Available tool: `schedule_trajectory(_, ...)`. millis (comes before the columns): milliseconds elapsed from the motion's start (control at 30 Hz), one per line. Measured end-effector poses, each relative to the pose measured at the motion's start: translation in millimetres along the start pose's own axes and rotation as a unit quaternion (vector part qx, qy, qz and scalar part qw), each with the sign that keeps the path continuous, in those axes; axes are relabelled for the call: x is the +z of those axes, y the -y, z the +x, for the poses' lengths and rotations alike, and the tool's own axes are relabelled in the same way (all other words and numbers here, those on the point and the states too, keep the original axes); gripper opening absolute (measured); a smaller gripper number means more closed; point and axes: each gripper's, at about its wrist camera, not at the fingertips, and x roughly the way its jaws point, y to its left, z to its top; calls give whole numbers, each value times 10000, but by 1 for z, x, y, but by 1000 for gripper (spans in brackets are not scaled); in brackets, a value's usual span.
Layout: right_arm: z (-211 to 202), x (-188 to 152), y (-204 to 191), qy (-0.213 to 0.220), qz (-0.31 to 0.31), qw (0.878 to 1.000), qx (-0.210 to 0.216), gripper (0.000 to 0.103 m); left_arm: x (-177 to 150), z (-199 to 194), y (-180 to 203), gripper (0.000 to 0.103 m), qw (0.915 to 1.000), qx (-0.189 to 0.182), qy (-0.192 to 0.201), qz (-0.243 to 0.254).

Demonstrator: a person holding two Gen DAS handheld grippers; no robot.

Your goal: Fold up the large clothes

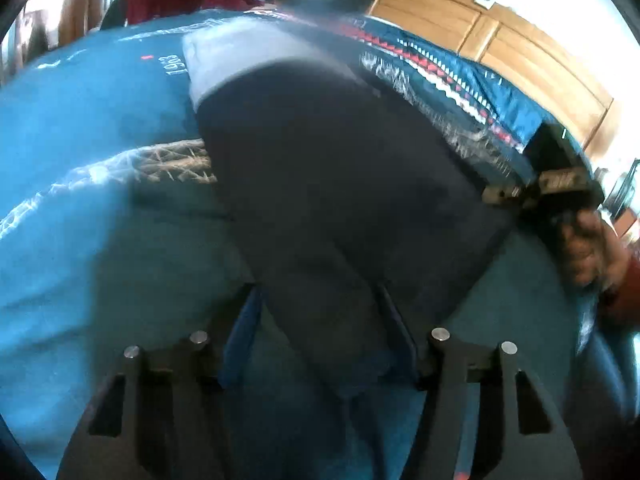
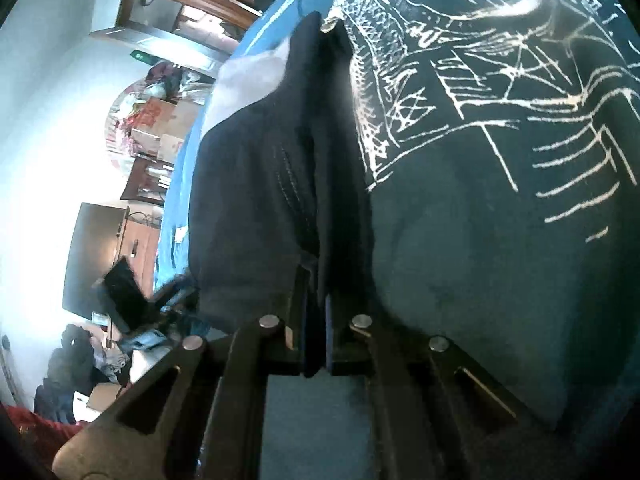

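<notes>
A bed carries everything, covered by a blue bedspread (image 1: 80, 120) printed with pale line drawings, the figures "1963" and a red-and-white zigzag band along its far side. In the right wrist view the same bedspread (image 2: 500, 240) fills the right half, its white sketch pattern sharp. Directly on it lies a dark garment (image 1: 340, 184), spread lengthwise across the cover, its far end showing a pale lining (image 1: 240, 56). In the right wrist view the garment (image 2: 248, 184) rests in a long fold with visible stitching, its pale lining (image 2: 252, 76) at the far end.
</notes>
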Motion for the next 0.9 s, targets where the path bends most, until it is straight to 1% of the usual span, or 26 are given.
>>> schedule_trajectory(33,1,0,1,6,4,10000,43,5,6,-13,3,59,9998,25,150,84)
schedule_trajectory(100,1,-1,5,31,16,9999,135,4,24,-38,1,59,9980,-167,609,-9)
schedule_trajectory(133,0,-3,7,46,10,9999,158,4,33,-43,-2,59,9969,-171,770,-6)
schedule_trajectory(167,0,-3,8,67,10,9998,174,4,52,-49,-4,60,9946,-97,1032,62)
schedule_trajectory(200,0,-4,8,88,9,9998,184,4,67,-48,-6,60,9929,-35,1184,133)
schedule_trajectory(267,-1,-5,7,117,-32,9998,161,4,105,-26,-12,60,9901,313,1324,338)
schedule_trajectory(333,0,-6,5,135,-83,9998,147,4,136,4,-25,60,9912,405,1224,301)
schedule_trajectory(367,-2,-8,7,144,-101,9997,155,4,148,24,-32,60,9921,580,1073,303)
schedule_trajectory(400,-2,-8,7,150,-109,9997,162,4,158,52,-38,68,9917,953,792,338)
schedule_trajectory(433,-2,-9,7,164,-116,9997,164,4,165,84,-52,78,9932,1061,412,259)
schedule_trajectory(467,-1,-10,6,182,-123,9996,165,4,164,104,-62,85,9943,1046,150,148)
schedule_trajectory(500,-1,-11,7,195,-123,9996,173,4,160,114,-69,86,9953,960,70,70)
schedule_trajectory(533,-1,-12,7,211,-122,9995,186,4,158,115,-76,86,9964,832,128,-48)
schedule_trajectory(567,-1,-13,8,224,-118,9995,195,4,156,109,-78,79,9968,765,163,-138)
schedule_trajectory(633,-2,-13,9,235,-120,9995,199,4,149,90,-71,67,9974,677,244,-76)
schedule_trajectory(667,-2,-13,9,242,-126,9994,201,4,139,73,-63,67,9975,635,310,13)
schedule_trajectory(700,-2,-13,9,249,-134,9994,203,4,128,60,-56,67,9977,526,409,75)
schedule_trajectory(733,-3,-14,9,256,-144,9994,201,4,114,39,-47,67,9977,391,526,148)
schedule_trajectory(767,-3,-15,9,269,-169,9993,195,4,101,20,-38,69,9975,310,597,209)
schedule_trajectory(800,-3,-16,10,280,-190,9992,190,4,89,8,-28,70,9976,215,594,271)
schedule_trajectory(833,-3,-16,10,293,-201,9992,187,4,73,2,-16,70,9979,168,498,388)
schedule_trajectory(900,-3,-17,9,304,-191,9992,169,4,36,5,0,70,9977,267,115,615)
